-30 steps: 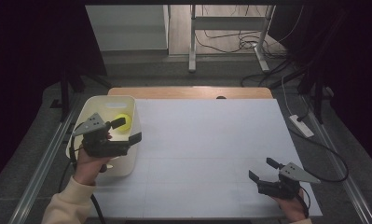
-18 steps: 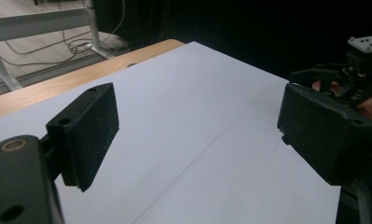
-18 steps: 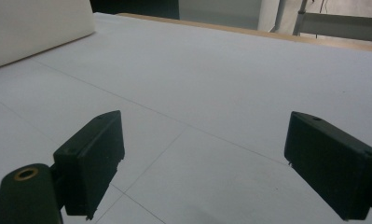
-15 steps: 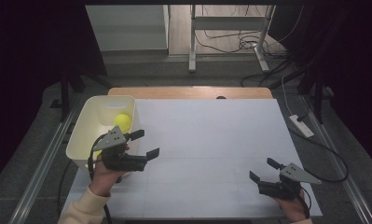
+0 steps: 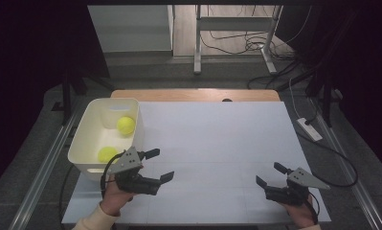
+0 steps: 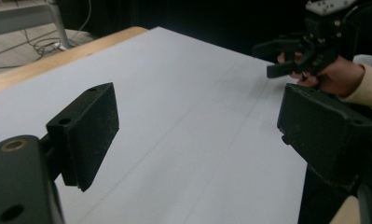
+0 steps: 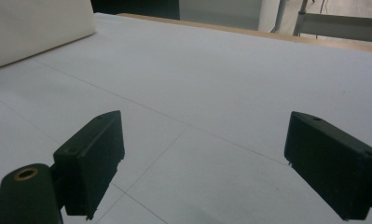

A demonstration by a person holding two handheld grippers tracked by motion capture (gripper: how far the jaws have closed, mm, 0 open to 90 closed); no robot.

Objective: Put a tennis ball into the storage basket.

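The left tool [image 5: 159, 165], lower left of the high view, stands wide open and empty beside the bin [image 5: 85, 139], where two balls [image 5: 125, 125] lie. The right tool [image 5: 272, 175], lower right, gapes empty. Dropping looks finished; next calls for resting on the tabletop [image 5: 217, 143].

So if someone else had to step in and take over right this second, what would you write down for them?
Left gripper: jaws open, nothing between them, low over the white table cover, just right of the white bin.
Right gripper: open and empty, near the cover's front right corner.
Two yellow tennis balls sit in the bin, one toward the back, one toward the front.
Done: both balls are binned.
Left: no other ball lies on the cover, so probably nothing to pick up.
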